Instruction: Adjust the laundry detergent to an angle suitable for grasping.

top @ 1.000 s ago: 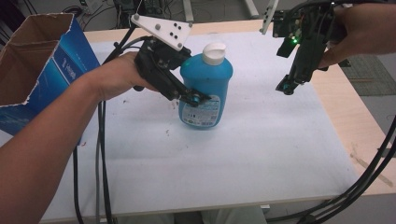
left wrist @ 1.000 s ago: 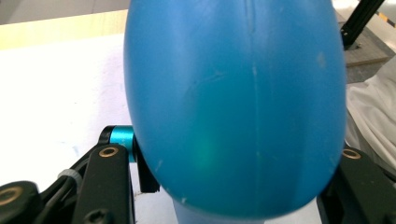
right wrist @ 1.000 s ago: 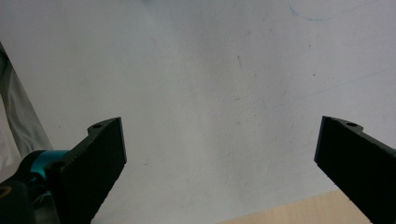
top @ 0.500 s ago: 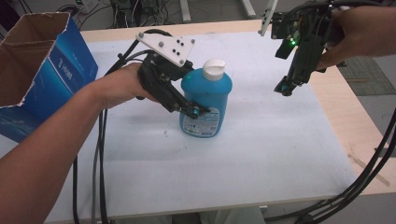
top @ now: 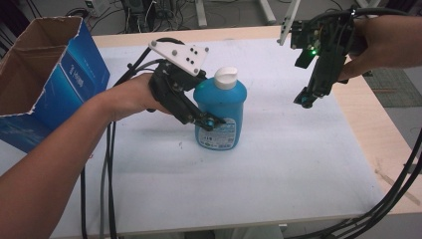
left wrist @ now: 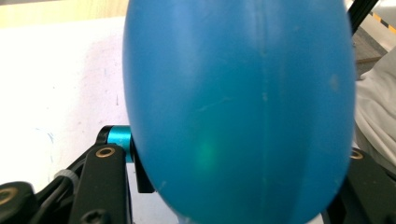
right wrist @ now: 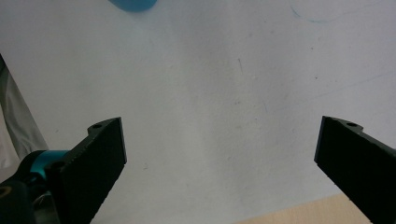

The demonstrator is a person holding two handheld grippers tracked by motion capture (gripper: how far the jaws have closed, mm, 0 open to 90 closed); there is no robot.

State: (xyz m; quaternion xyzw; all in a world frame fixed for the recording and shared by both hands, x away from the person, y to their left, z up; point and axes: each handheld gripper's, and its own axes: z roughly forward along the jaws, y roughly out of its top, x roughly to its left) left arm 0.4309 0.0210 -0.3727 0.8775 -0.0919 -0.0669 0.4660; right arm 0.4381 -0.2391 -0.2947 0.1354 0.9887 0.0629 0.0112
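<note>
A: Where was the bottle [top: 221,112], and what held it?
B: It stood upright near the middle of the table [top: 278,164], clamped low on its body by the left gripper [top: 211,122].
A: And the right gripper [top: 303,99]?
B: It hung above the table's right edge, jaws wide apart and holding nothing. A cardboard box [top: 45,79] stood at the far left corner.

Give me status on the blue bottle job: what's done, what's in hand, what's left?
Done: the left gripper has closed on the blue bottle; its fingers press both sides of the body. In hand: the bottle is gripped, upright, white cap on, low over the table; contact is unclear. Left: probably carrying it to the open cardboard box at the left. The right gripper hangs open, holding nothing.
</note>
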